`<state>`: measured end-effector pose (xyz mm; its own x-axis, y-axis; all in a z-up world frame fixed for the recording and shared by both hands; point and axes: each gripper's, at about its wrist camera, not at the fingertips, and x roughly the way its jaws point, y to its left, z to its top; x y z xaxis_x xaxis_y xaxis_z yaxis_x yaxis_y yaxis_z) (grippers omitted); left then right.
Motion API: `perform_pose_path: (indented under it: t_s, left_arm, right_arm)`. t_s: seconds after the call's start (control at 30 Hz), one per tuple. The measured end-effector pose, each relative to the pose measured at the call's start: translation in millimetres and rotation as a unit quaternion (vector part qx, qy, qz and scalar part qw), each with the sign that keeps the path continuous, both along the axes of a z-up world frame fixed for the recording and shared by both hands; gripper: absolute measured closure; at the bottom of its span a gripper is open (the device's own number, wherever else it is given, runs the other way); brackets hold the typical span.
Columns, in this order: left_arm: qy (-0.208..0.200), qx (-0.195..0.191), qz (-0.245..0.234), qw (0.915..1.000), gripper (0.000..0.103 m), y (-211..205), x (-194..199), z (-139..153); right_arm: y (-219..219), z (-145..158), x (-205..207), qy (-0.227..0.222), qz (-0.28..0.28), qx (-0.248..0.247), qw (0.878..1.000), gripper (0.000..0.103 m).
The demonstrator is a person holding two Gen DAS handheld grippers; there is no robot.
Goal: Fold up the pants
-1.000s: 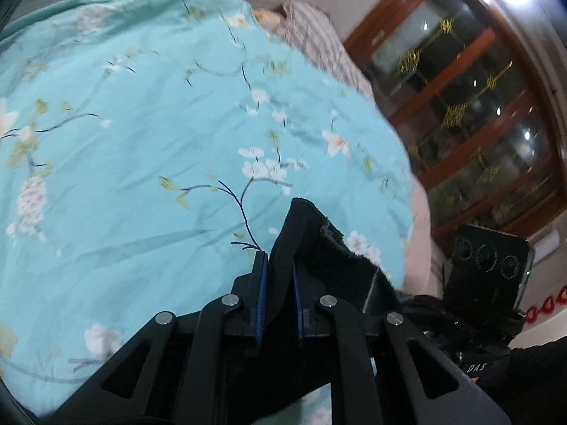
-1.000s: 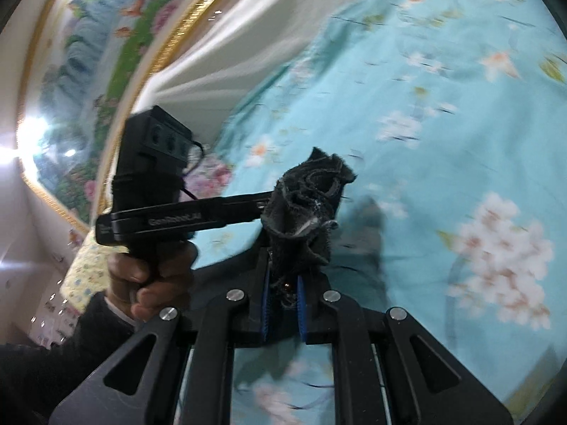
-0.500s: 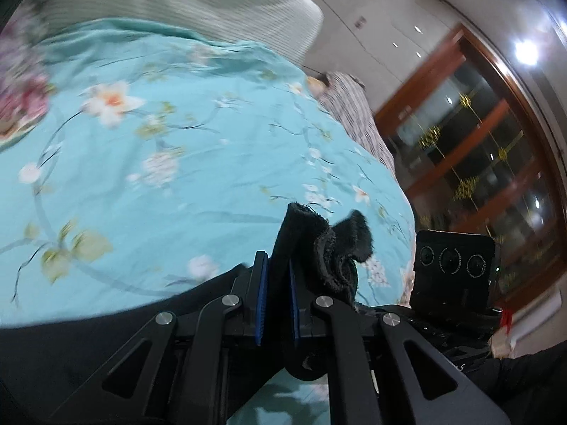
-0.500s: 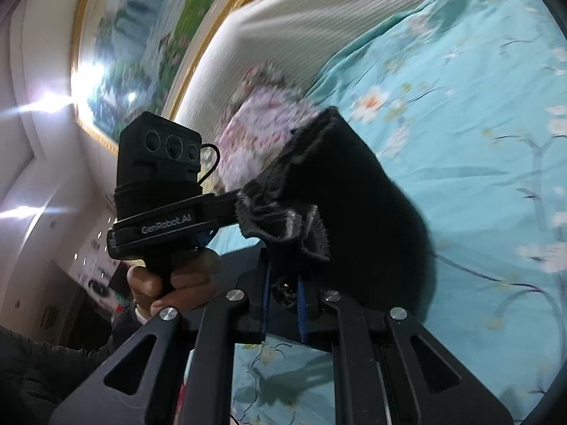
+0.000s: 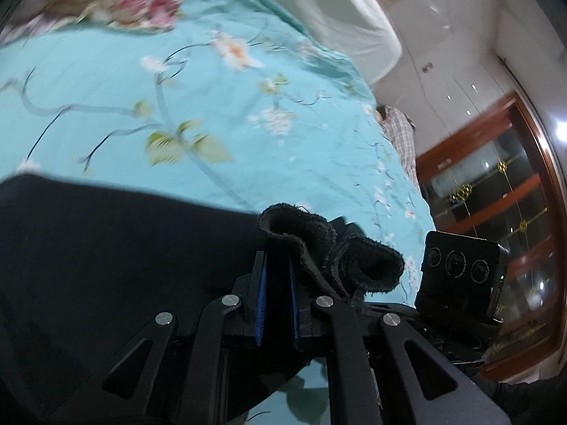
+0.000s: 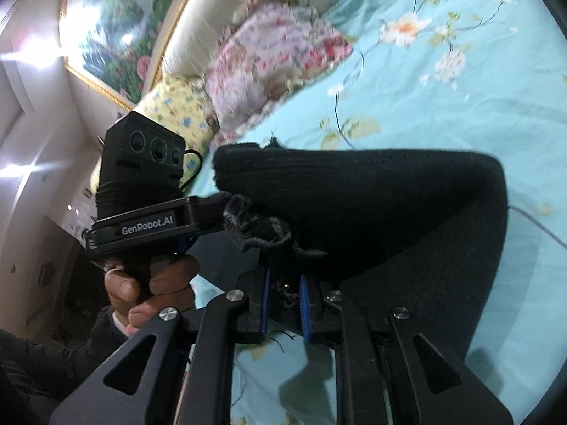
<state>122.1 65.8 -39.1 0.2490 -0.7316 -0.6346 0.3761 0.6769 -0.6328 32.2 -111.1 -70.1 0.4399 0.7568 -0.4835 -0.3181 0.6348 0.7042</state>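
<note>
The left tongs [image 5: 277,294] are clamped on a frayed edge of the black pants [image 5: 106,265], which bunches up between the blue pads [image 5: 261,304]. From there the dark cloth spreads to the left over the bed [image 5: 212,106], whose cover is turquoise with a flower print. Just beside them, the right tongs [image 6: 285,304] are clamped on another frayed edge of the pants [image 6: 372,205]; here the cloth hangs in a broad fold over the bed [image 6: 460,88]. A floral pillow [image 6: 269,56] and a yellow pillow [image 6: 170,106] lie at the bed's head edge.
</note>
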Motion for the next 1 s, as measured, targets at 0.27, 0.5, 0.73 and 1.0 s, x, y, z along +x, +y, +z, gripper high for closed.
perform_pose_path:
  t_s: [0.27,0.5,0.73,1.0]
  left_arm:
    - [0.012,-0.009,0.039,0.9991,0.086,29.4,-12.1,-10.1]
    - [0.014,-0.007,0.076,0.9970,0.076,52.3,-27.4,-12.3]
    - [0.014,-0.020,0.117,0.9929,0.063,81.8,-48.8,-9.3]
    - [0.008,-0.022,0.178,0.9838,0.051,118.0,-76.9,-2.3]
  right_arm:
    - [10.6,-4.5,0.0,0.007,0.011,-0.022,1.000,0.075]
    - [22.1,-0.8,-2.1,0.000,0.021,-0.034,0.999,0.058]
    - [34.3,2.8,-5.9,-0.003,0.038,-0.041,0.998,0.053]
    - [47.6,14.1,-9.9,-0.015,0.058,-0.042,0.997,0.051]
